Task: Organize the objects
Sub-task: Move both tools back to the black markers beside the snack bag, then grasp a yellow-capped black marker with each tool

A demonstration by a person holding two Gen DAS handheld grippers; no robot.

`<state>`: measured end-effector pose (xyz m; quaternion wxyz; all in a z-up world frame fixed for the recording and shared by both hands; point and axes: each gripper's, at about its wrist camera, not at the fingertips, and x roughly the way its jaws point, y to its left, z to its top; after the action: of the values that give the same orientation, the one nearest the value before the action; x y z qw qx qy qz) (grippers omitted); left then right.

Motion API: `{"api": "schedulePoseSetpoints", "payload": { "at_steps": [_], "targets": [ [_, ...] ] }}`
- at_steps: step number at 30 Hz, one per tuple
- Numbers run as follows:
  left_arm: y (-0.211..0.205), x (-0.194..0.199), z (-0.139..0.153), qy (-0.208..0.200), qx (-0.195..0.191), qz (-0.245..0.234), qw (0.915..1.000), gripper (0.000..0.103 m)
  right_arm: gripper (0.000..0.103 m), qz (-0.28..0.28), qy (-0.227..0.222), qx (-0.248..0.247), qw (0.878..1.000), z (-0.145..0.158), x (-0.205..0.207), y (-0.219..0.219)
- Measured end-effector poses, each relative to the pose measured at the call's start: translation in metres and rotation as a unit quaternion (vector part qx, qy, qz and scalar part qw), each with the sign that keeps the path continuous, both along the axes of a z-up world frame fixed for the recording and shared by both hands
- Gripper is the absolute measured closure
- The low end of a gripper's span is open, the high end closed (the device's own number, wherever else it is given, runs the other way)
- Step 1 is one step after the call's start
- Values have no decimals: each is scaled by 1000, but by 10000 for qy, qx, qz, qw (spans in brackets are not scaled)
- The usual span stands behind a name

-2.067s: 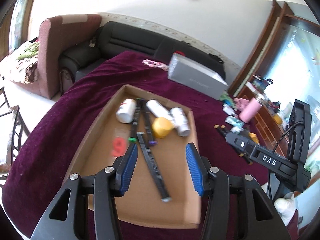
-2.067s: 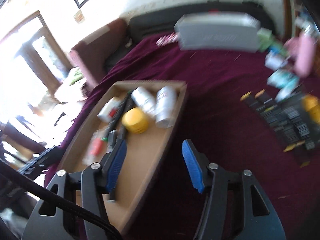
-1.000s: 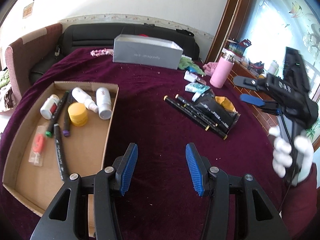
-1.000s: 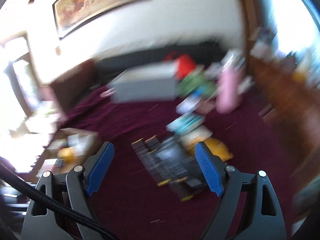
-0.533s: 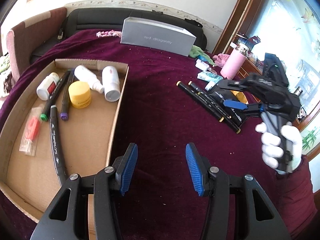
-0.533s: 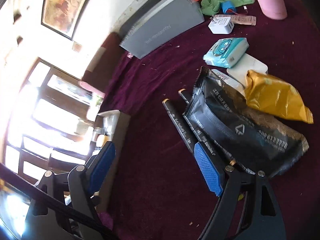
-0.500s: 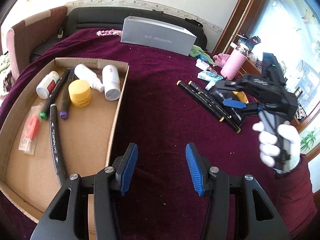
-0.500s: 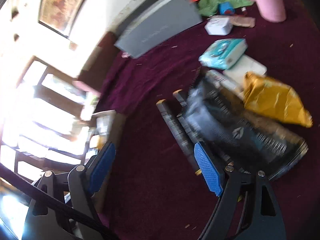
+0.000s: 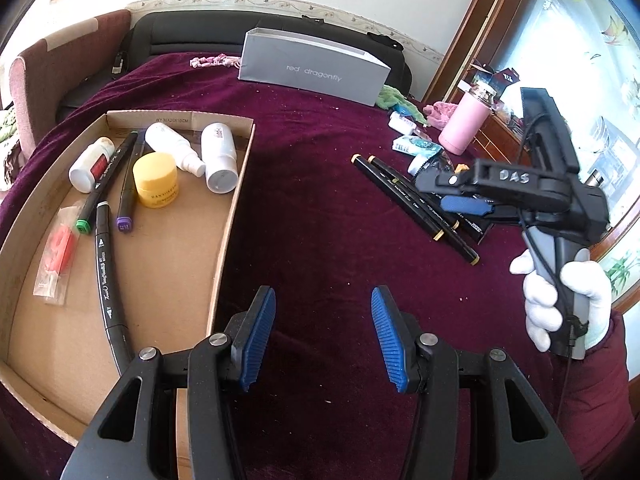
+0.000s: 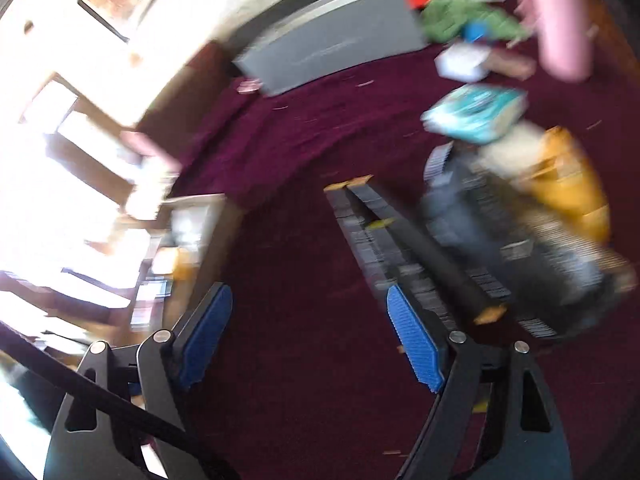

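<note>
Black markers [image 9: 416,206] lie side by side on the maroon cloth [image 9: 320,220], long axes running diagonally from far-left to near-right. My right gripper [image 10: 308,336] hangs just beside them, jaws closing on nothing. My left gripper [image 9: 323,334] is spread, empty. Only its view shows the cardboard tray [image 9: 236,184] holding bottles, a yellow jar [image 9: 155,179], markers.

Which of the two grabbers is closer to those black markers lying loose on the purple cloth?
Right. The right gripper hangs just above the black markers, its fingers closing with nothing between them. The left gripper hovers over bare cloth beside the cardboard tray.
</note>
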<state>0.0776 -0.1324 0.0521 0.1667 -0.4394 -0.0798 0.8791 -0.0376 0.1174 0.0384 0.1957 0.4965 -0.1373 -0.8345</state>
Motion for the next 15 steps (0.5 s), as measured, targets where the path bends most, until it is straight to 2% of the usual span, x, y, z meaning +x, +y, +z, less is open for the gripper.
{"api": "schedulePoseSetpoints", "payload": {
  "at_steps": [2,4,7,9,11,12,13,14,15],
  "targets": [
    [1,0,0,-26,24,-11,10000,59,34,-86,-132,71,9999,-10,-4,4],
    [2,1,1,-13,18,-29,10000,59,34,-538,-80,171,9984,-16,-12,12],
    [1,3,2,7,-13,-18,10000,59,33,-678,-24,7,9977,-20,-16,19],
    [-1,3,2,17,12,21,10000,59,27,-298,-233,-188,9991,-20,-15,8],
    [-3,3,2,-3,33,53,10000,59,26,249,-574,-954,9935,-22,-15,-6],
    [-3,3,1,-18,51,51,10000,59,26,657,-1002,-1436,9824,-28,-12,-15],
    [-3,4,1,-25,56,43,10000,59,26,914,-1239,-1690,9735,-33,-9,-22],
    [-2,4,1,-17,38,39,10000,59,26,1125,-1324,-1776,9687,-34,-3,-29],
    [-2,5,1,-10,12,39,10000,59,27,1041,-1158,-1640,9741,-30,1,-29]
  ]
}}
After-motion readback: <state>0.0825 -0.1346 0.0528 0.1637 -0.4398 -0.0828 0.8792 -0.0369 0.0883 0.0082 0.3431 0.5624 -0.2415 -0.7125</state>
